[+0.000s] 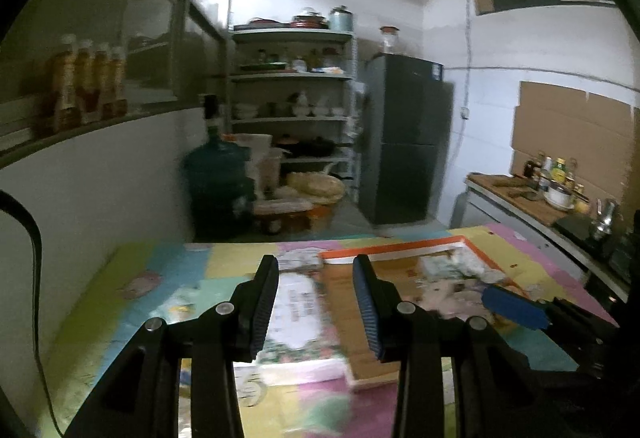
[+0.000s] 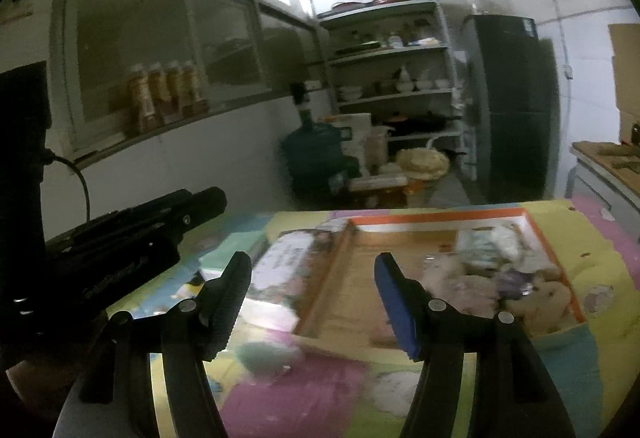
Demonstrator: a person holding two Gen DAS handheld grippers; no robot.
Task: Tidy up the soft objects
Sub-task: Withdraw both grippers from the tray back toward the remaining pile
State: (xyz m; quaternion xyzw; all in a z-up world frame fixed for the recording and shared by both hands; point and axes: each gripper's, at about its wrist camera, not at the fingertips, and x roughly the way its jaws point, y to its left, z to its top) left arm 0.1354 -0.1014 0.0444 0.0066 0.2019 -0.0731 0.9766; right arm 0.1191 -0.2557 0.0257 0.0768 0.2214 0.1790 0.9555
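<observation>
Brown cardboard box [image 2: 352,258], matt; soft fuzzy plush toys [image 2: 532,294]; smooth, slightly glossy colourful mat [image 2: 304,390].

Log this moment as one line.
left gripper: open, empty | right gripper: open, empty | soft toys: in orange-rimmed box

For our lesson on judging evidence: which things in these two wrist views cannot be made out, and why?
- Pale soft toys in the orange-rimmed cardboard box: right view, motion blur hides their number and kind.
- White printed pack: left view, lettering blurred, partly behind the left hand-held gripper.
- Counter bottles: left view, too small.
</observation>
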